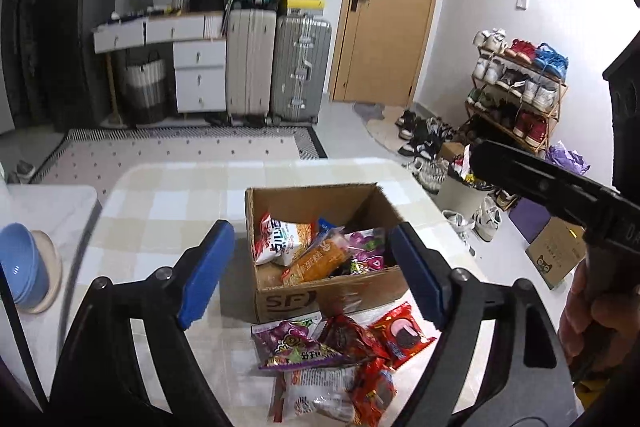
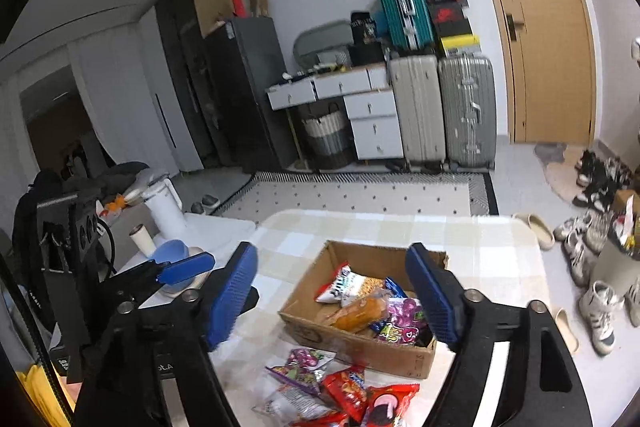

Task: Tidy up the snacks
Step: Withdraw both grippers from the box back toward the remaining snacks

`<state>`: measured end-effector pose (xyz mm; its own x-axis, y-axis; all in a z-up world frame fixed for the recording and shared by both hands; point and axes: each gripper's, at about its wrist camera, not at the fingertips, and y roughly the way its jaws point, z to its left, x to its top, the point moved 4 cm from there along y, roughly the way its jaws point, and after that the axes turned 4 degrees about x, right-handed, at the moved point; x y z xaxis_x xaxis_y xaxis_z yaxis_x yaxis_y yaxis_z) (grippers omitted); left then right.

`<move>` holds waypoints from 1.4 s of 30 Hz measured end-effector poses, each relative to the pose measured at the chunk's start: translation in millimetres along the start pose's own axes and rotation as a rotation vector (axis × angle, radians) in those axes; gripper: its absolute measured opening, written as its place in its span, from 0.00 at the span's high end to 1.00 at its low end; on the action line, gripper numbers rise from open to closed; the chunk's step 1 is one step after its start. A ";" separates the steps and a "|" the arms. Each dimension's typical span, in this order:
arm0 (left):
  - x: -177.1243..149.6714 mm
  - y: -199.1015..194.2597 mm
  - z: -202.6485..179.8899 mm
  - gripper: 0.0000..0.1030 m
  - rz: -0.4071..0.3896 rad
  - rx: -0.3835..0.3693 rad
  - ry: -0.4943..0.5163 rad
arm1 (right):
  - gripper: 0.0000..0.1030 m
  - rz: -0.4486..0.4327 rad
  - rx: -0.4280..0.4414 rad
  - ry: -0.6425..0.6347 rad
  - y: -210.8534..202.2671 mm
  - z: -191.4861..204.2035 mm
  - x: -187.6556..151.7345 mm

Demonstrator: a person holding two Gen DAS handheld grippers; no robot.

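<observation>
Even indoor light — fisheye-bent, blurred edges

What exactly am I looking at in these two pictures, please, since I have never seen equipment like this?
A person holds one two-finger grasping tool in each hand; there is no robot arm. Each tool carries a fisheye camera that looks forward along its blue-padded fingers, so one picture comes from the left tool and the other from the right tool. Both tools are open and hold nothing. Below them is a table with a checked cloth. On it stands an open cardboard box with several snack packets inside, and a pile of loose snack packets lies on the cloth in front of the box. In the left view, the dark bar at the right is the right tool's body in the person's hand.
</observation>
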<state>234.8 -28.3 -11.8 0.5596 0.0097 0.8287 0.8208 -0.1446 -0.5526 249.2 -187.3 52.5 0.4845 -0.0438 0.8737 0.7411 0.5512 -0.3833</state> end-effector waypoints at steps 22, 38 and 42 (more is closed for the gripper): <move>-40.5 -212.0 -1.8 0.01 -0.283 0.007 0.018 | 0.01 -0.199 0.063 0.028 -133.8 50.0 -71.9; -174.4 -165.0 39.6 0.01 -0.065 0.098 -0.046 | 0.01 -0.074 -0.041 0.093 -104.0 34.6 -189.4; -184.9 -148.7 38.5 0.01 -0.048 0.114 -0.036 | 0.01 -0.052 -0.057 0.056 -95.2 44.2 -201.4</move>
<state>13.7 29.5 -86.3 0.5212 0.0502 0.8520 0.8535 -0.0295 -0.5203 60.5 -194.1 -73.8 0.4684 -0.1182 0.8756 0.7905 0.4986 -0.3556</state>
